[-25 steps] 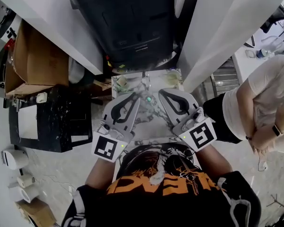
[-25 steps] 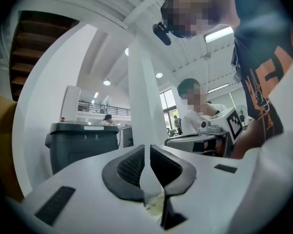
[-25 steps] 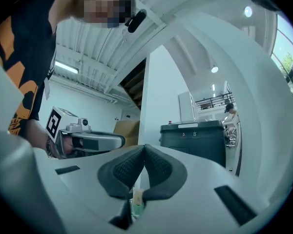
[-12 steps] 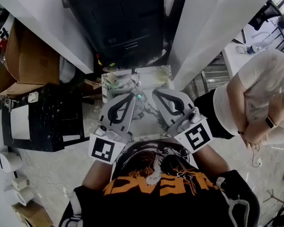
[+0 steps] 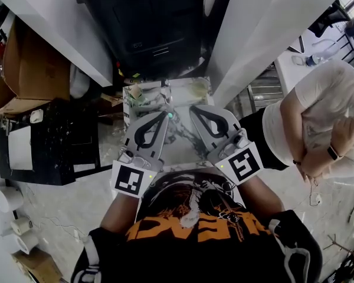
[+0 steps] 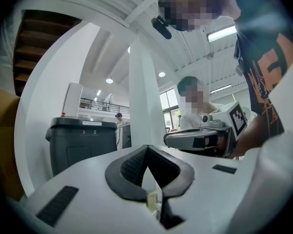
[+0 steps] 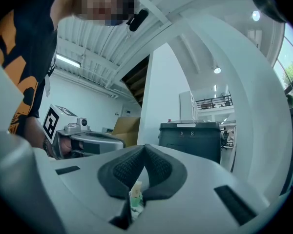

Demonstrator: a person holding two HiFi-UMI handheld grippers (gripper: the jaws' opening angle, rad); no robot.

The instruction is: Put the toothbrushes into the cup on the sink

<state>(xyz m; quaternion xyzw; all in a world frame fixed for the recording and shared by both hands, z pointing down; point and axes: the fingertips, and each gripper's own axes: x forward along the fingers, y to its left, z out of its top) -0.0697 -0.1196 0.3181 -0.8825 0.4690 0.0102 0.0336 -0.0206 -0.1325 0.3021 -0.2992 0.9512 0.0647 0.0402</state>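
Note:
Below me is a small marble sink top, with a pale cup at its far left corner and another cup at its far right. My left gripper and right gripper are held level side by side above it, both shut with nothing between the pads. A small teal-green thing lies between their tips; I cannot tell what it is. Through the shut jaws, the left gripper view shows a cream bit. The right gripper view shows a cream and green bit.
A black bin stands behind the sink between two white columns. A cardboard box and a dark marbled cabinet are at the left. A person in a white shirt stands close at the right.
The left gripper's jaws have drawn together. The head view has shifted a little, so the sink sits further left and higher. Both grippers stay over the sink.

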